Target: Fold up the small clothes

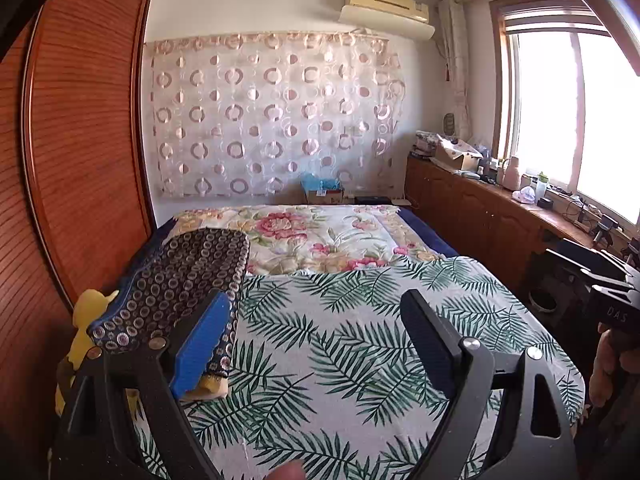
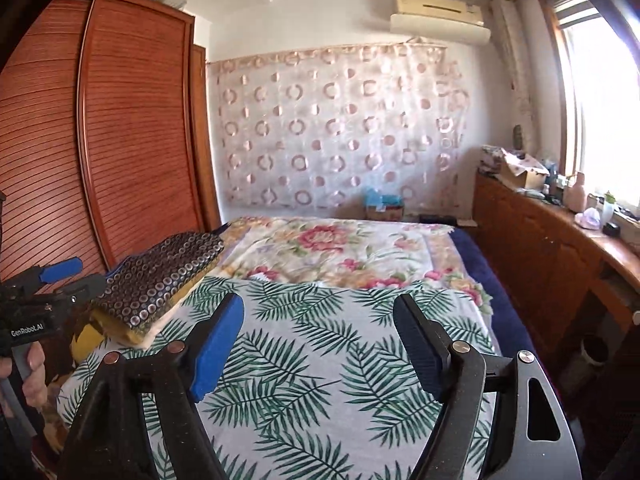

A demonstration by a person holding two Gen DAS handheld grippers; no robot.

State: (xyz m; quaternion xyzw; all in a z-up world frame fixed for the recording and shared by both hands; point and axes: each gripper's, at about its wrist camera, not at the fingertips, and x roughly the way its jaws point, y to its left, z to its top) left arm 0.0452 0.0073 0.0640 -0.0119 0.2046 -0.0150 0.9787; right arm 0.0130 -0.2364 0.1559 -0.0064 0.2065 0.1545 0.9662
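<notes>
A folded dark navy garment with a ring pattern (image 1: pixel 176 280) lies on top of a yellow folded piece (image 1: pixel 86 312) at the left edge of the bed. The right wrist view shows the same stack (image 2: pixel 160 276) further off to the left. My left gripper (image 1: pixel 316 304) is open over the palm-leaf sheet (image 1: pixel 340 344), with its blue pad (image 1: pixel 204 344) just in front of the stack and nothing between the fingers. My right gripper (image 2: pixel 320 304) is open too, above the middle of the sheet (image 2: pixel 320 360), and holds nothing. A hand (image 2: pixel 32 364) holds the left gripper (image 2: pixel 86 274) beside the stack.
A floral blanket (image 1: pixel 320 236) covers the far half of the bed. A slatted wooden wardrobe (image 1: pixel 80 140) stands close on the left. A low wooden cabinet (image 1: pixel 480 216) with clutter runs under the window (image 1: pixel 560 100) on the right. A patterned curtain (image 1: pixel 272 116) hangs on the far wall.
</notes>
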